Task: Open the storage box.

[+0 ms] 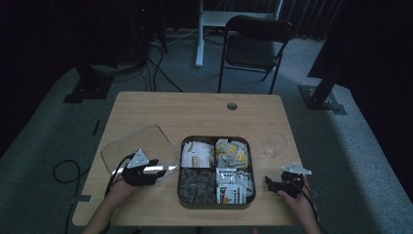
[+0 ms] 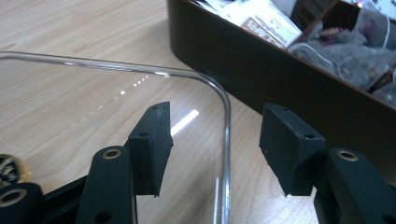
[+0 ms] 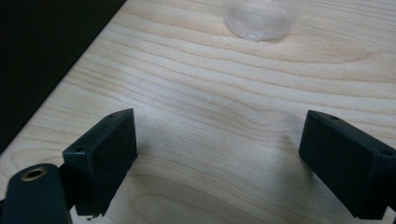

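Dim room with grey carpet, a black folding chair at the far side and dark stands to left and right. Wooden table, light-grained, with a cable hole near its far edge. Centre-near stands a dark four-compartment tray of tea sachets and bags: paper packets in the far two cells, mesh bags near left, green-and-white sachets near right. Just left of the tray lies its clear lid, flat on the wood, a rounded-corner transparent sheet whose right edge runs beside the tray wall. Far right of the tray stands a small clear cup, also seen at the top of the right gripper view.

Left gripper: jaws spread, straddling the lid's raised rim near its rounded corner, not yet closed on it. Right gripper: jaws spread wide above bare wood, nothing between them.

Handling, as judged: the lid is probably light, stiff, smooth and slippery, and may crack or flex under a hard pinch. The upright rim, close to the corner, offers the best purchase; a level lift should keep it from sliding out.
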Demonstrator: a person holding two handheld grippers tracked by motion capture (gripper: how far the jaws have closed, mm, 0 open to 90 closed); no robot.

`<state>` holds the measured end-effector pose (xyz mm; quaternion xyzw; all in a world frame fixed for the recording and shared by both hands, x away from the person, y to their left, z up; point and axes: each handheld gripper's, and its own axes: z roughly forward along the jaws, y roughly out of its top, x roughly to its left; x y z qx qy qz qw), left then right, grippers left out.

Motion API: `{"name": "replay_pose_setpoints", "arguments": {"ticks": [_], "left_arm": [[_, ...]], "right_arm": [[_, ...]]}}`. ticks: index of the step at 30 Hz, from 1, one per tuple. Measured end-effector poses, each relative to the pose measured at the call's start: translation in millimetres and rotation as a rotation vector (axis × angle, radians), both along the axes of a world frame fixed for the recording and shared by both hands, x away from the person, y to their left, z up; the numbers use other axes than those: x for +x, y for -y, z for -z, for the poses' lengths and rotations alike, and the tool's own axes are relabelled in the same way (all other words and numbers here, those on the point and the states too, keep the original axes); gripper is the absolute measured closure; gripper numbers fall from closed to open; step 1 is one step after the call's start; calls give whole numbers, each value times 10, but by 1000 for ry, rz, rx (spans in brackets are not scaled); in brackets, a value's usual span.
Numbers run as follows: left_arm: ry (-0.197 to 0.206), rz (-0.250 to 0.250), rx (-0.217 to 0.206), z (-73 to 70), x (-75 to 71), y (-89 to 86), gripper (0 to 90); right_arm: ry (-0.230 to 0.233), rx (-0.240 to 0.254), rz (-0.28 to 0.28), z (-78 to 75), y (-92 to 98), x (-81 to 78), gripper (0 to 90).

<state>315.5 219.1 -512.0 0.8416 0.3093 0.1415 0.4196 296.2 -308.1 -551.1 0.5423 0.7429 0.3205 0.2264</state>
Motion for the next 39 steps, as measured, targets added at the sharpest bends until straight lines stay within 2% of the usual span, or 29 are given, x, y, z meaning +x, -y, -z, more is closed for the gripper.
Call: {"name": "replay_pose_setpoints", "arguments": {"ticks": [1, 13, 14, 15, 16, 18, 22, 26, 31, 33, 34, 37, 39], "left_arm": [[-12, 9, -11, 13, -14, 15, 440], [-21, 79, 20, 160, -162, 162, 439], [-21, 79, 20, 160, -162, 162, 439], [-26, 97, 3, 161, -182, 170, 439], [-27, 101, 2, 159, -189, 174, 392], [-47, 111, 14, 161, -202, 196, 366], [-57, 130, 38, 193, -252, 239, 295], [-76, 169, 30, 219, -306, 271, 237], [-83, 185, 20, 244, -345, 291, 155], [-67, 192, 38, 259, -378, 302, 154], [-76, 198, 44, 284, -400, 313, 95], [-80, 205, 56, 308, -426, 322, 80], [-88, 208, 60, 311, -430, 334, 4]], "right_arm": [[0, 0, 0, 0, 0, 0, 107], [0, 0, 0, 0, 0, 0, 107], [0, 0, 0, 0, 0, 0, 107], [0, 0, 0, 0, 0, 0, 107], [0, 0, 0, 0, 0, 0, 107], [0, 0, 0, 0, 0, 0, 107], [0, 0, 0, 0, 0, 0, 107], [0, 0, 0, -1, 0, 1, 107], [0, 0, 0, -1, 0, 2, 108], [0, 0, 0, -1, 0, 1, 107], [-1, 0, 0, -2, -1, 1, 108], [-1, 0, -1, -2, 1, 2, 107], [-1, 0, -1, -2, 1, 2, 107]]}}
